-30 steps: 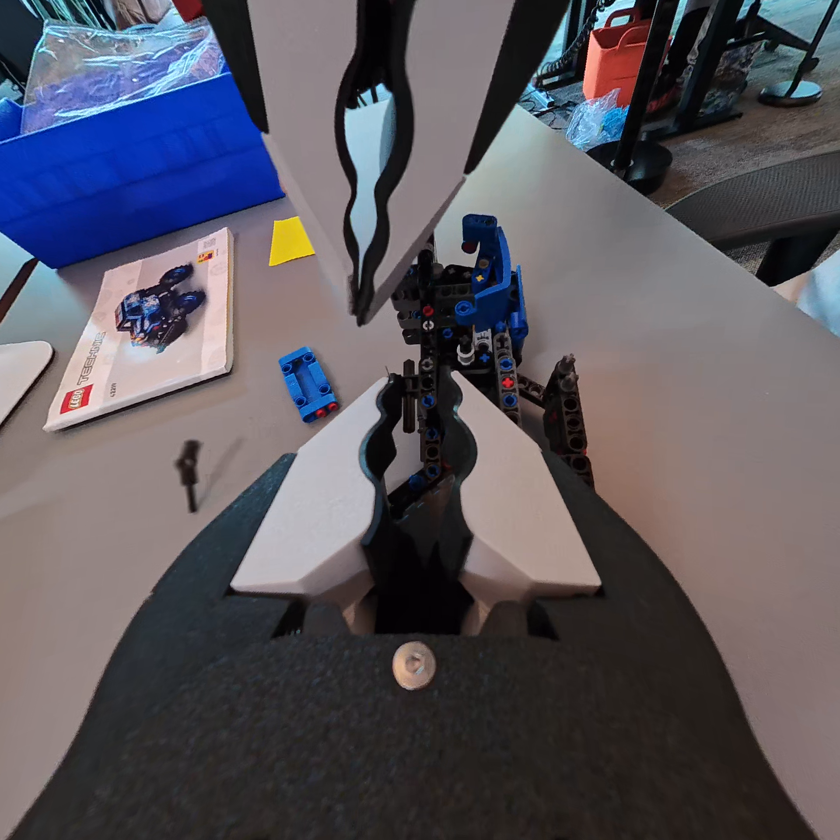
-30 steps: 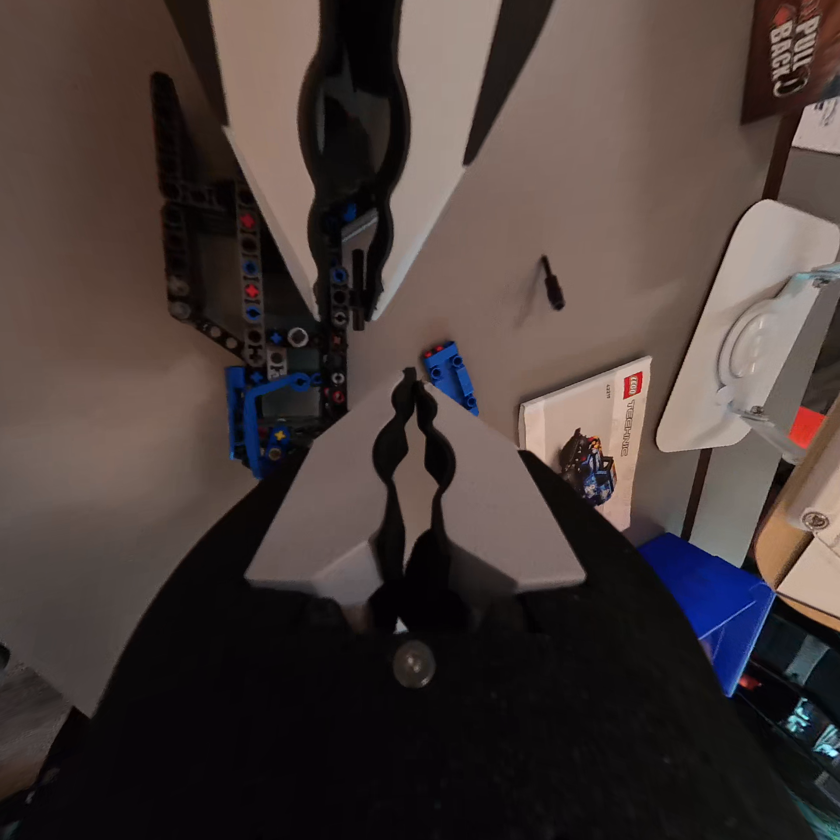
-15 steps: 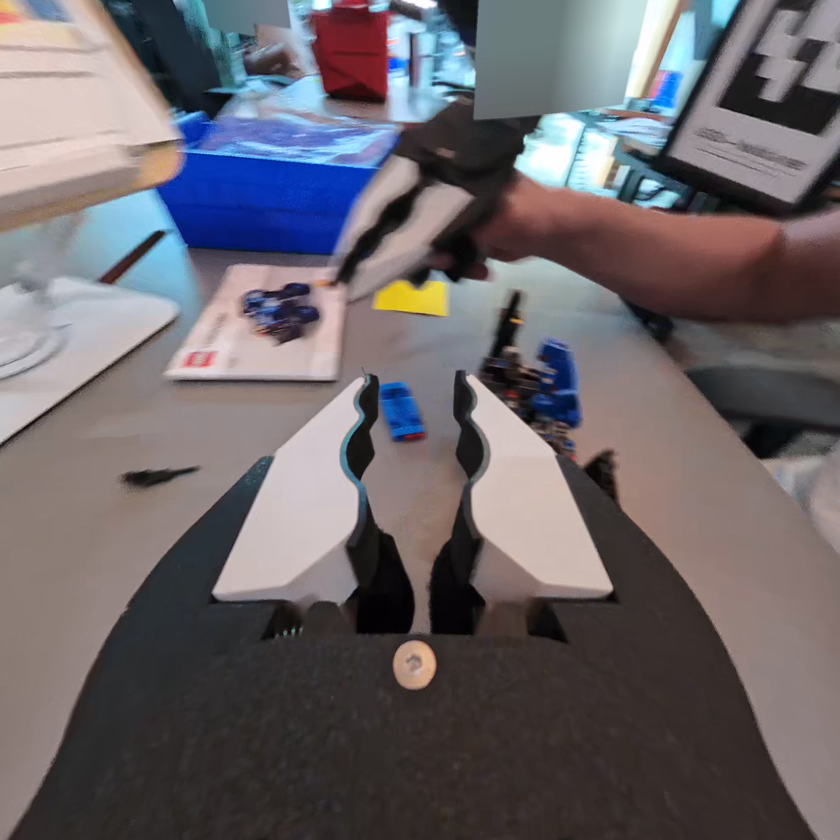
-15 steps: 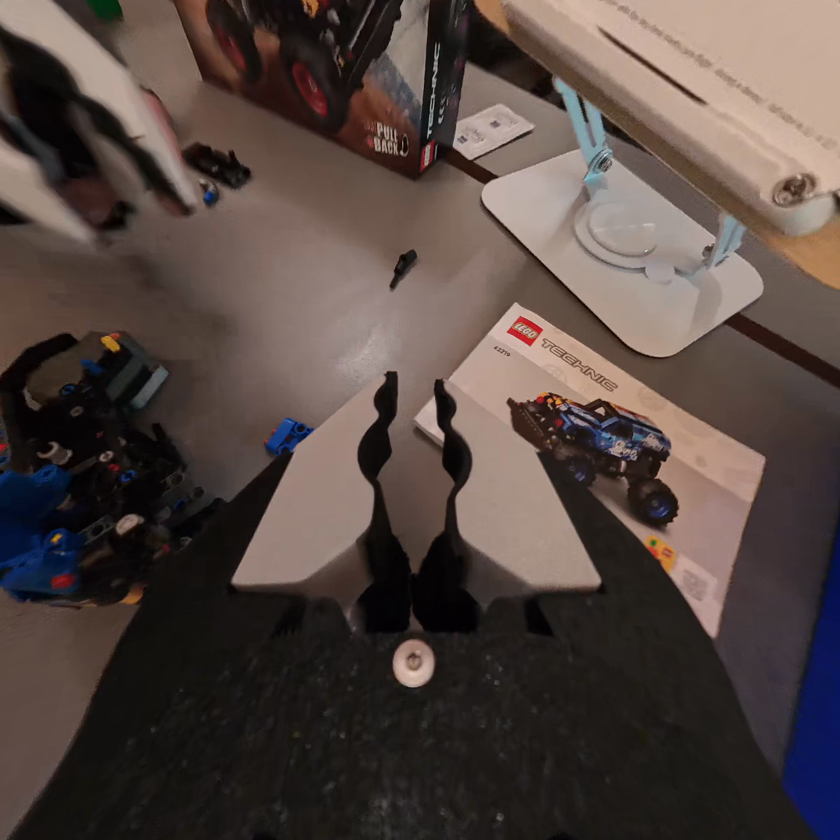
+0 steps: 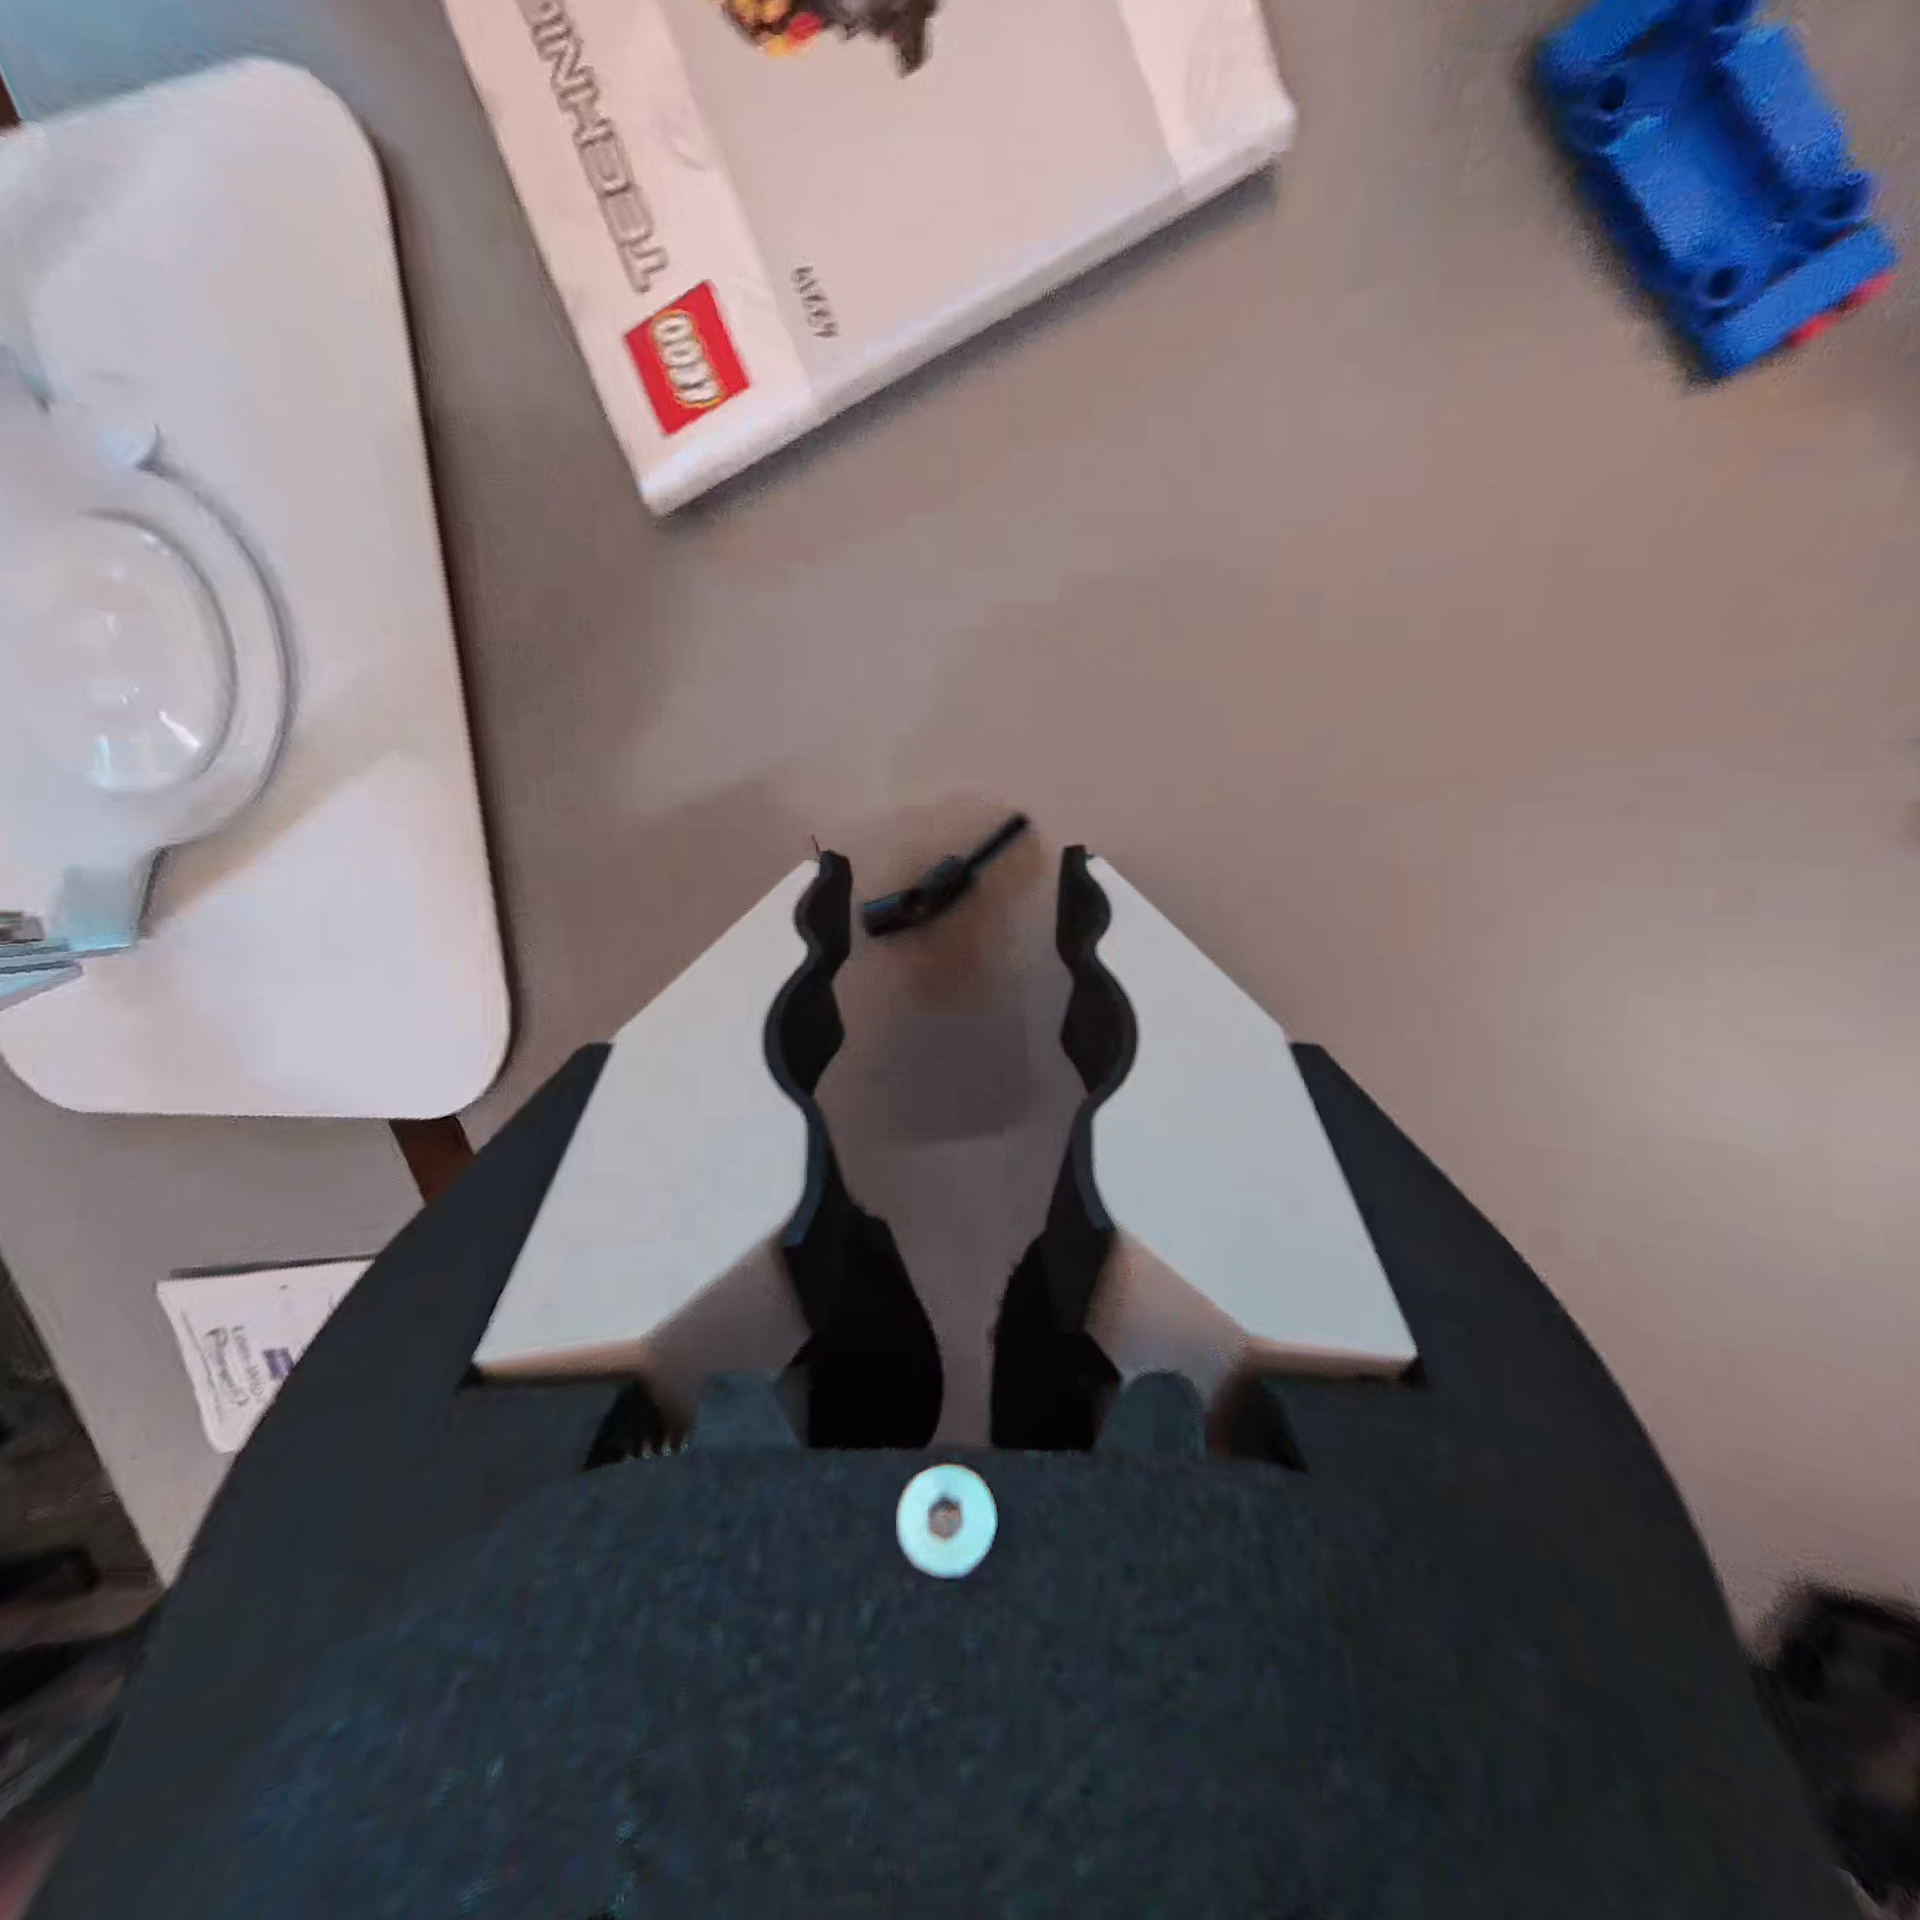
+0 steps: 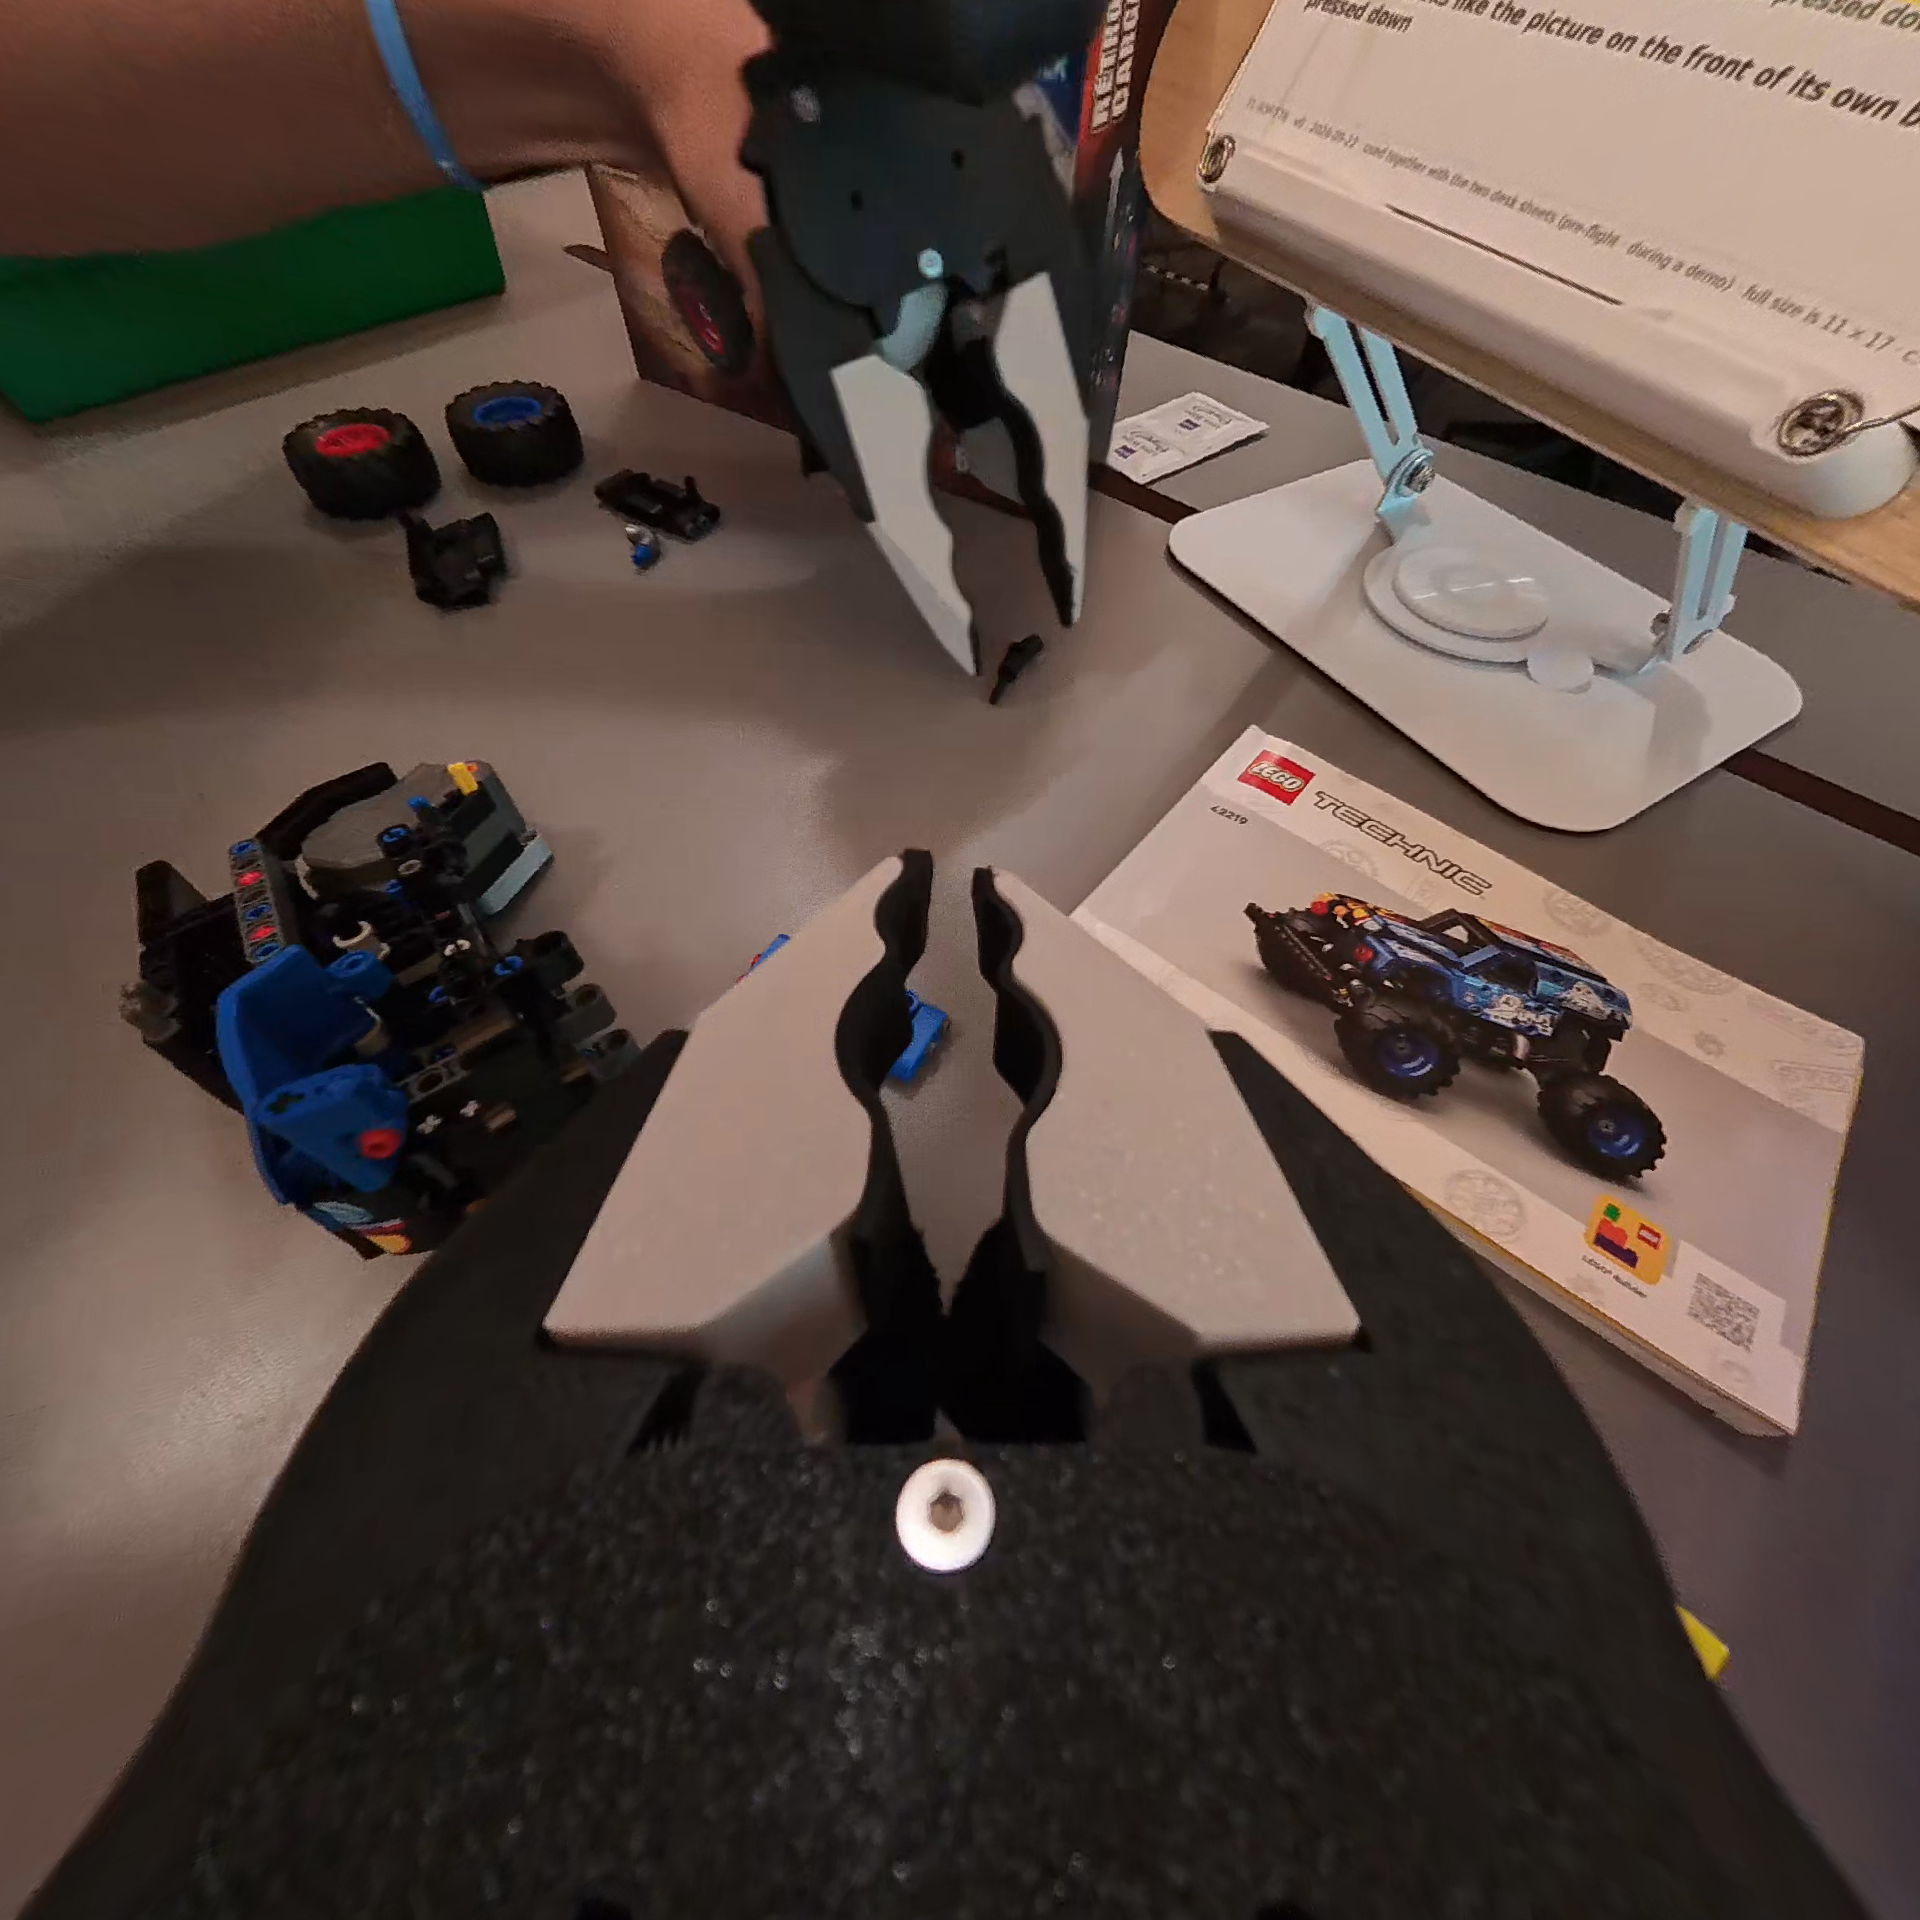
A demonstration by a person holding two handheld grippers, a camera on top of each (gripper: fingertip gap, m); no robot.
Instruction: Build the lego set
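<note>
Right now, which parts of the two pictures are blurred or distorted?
Left wrist view: the blue brick and booklet are smeared; the black pin stays readable. Right wrist view: mostly sharp, though the left gripper is slightly blurred, and the wide lens bends the edges.

This looks like an office or lab desk set up for a demonstration. A grey worktop [image 6: 727,675] carries a part-built toy truck of plastic bricks [image 6: 353,997], loose wheels [image 6: 358,457], its instruction booklet [image 6: 1455,1039] and the product box [image 6: 675,301]. A white stand [image 6: 1507,665] props up a printed instruction sheet on a board [image 6: 1610,156].
</note>
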